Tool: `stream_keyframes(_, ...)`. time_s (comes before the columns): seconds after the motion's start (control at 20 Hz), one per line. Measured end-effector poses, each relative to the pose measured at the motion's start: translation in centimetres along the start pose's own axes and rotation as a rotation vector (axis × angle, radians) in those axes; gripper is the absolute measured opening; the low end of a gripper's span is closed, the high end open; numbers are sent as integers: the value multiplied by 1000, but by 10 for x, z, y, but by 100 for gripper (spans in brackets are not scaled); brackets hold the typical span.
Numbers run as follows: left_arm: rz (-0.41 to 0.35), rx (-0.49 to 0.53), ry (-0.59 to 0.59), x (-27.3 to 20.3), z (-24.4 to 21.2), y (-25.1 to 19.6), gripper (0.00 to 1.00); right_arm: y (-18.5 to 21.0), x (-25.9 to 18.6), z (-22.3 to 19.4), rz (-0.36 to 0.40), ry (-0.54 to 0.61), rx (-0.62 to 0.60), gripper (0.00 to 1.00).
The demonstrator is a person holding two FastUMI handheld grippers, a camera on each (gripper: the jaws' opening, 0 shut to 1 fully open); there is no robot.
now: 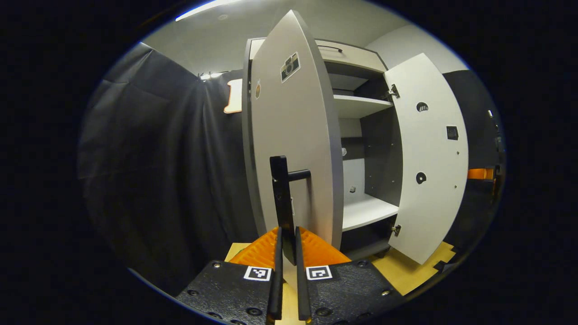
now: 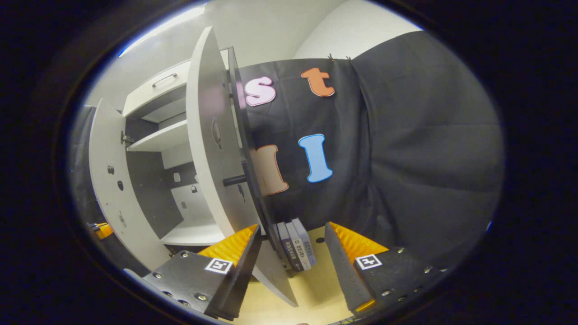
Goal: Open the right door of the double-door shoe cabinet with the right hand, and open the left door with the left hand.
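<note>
1. Grey laminate is taking up the centre of the left gripper view: the left door (image 1: 293,135) of the shoe cabinet (image 1: 361,149) is standing swung out, edge-on toward the camera. Its black bar handle (image 1: 283,198) is sitting between the fingers of the left gripper (image 1: 289,271) at 6 o'clock, jaws nearly closed and both fingers pressing on the bar. At 3 o'clock the right door (image 1: 429,153) is hanging wide open, white shelves showing between the two doors
2. Pale door panel is running from 12 to 6 o'clock in the right gripper view: the right door (image 2: 216,149) is standing open, its lower edge passing between the widely parted fingers of the right gripper (image 2: 289,266), which is gripping nothing. At 9 o'clock the left door (image 2: 108,180) is standing open. Some books (image 2: 295,246) are standing on the floor at 6 o'clock
</note>
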State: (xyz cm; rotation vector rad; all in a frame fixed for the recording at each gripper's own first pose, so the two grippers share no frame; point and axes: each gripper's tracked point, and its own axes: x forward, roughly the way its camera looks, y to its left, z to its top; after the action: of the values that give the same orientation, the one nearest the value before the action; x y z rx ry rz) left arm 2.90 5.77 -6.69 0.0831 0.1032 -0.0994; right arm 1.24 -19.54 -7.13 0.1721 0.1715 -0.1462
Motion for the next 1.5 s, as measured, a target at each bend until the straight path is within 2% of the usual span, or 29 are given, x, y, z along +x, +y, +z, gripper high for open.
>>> stream_keyframes(0.1,22,-24,-2,-3,-1,10,11,1,-1,0,5,-1,-8,84)
stream_keyframes(0.3,79,16,13,-7,-4,33,7,4,-2,-1,16,-6,7,83)
stream_keyframes(0.45,103,-26,10,-7,-4,47,7,4,-3,-1,14,-8,13,84)
stream_keyframes(0.65,195,-3,14,-10,-8,83,7,2,-3,3,11,-22,16,84)
stream_keyframes(0.8,164,-45,-4,-11,-4,76,0,0,2,4,4,-20,14,84)
stream_keyframes(0.85,163,-43,-6,-9,-7,79,5,1,2,4,4,-21,14,84)
stream_keyframes(1.05,166,-23,-12,-8,-6,80,5,4,7,3,10,-15,8,84)
stream_keyframes(1.4,156,-81,-44,-15,3,83,7,8,12,0,12,-7,-7,84)
stream_keyframes(1.45,163,-72,-43,-16,2,86,10,8,12,0,10,-10,-8,84)
stream_keyframes(1.5,172,-63,-39,-18,2,88,13,7,12,0,4,-14,-11,76)
